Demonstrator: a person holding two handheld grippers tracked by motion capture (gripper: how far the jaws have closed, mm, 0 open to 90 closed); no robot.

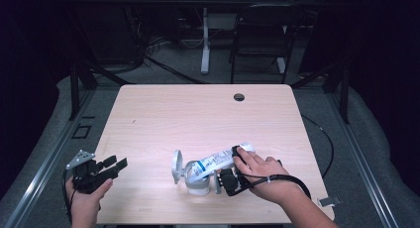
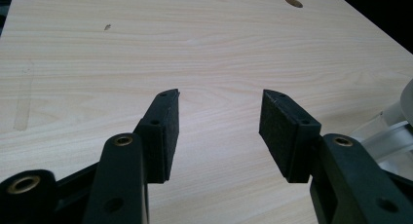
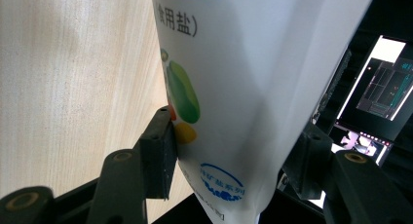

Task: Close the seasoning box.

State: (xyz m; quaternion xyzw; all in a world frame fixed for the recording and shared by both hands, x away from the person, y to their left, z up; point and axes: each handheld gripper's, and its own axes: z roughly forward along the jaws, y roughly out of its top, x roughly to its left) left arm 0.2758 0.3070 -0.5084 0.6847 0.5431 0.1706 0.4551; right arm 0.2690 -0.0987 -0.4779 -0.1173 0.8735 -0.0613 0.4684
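Here the right gripper point(image 1: 229, 181) is holding a white salt bag point(image 1: 218, 160) in the lower middle of the high view, and the bag is tilting down to the left, with its low end at the mouth of a small clear jar point(image 1: 196, 181) that is standing on the table point(image 1: 198, 114). The jar's round lid point(image 1: 176, 166) is standing open just to the left of the mouth. In the right gripper view the bag point(image 3: 234, 87) is filling the space between the two black jaws; the left pad is pressing on its side near the coloured print, so the jaws are gripping the bag at a wide opening. To do this pouring well, I think the person is needing to keep the low end of the bag right over the jar mouth and to raise the back end only slowly, so the salt is not coming out all at once and falling on the table. The grip is better kept firm but not harder, because a soft bag is folding easily. The left gripper point(image 1: 106, 167) is resting at the lower left of the high view, well apart from the jar, with its jaws wide open and nothing between them. It could perhaps steady the jar, which is looking light.
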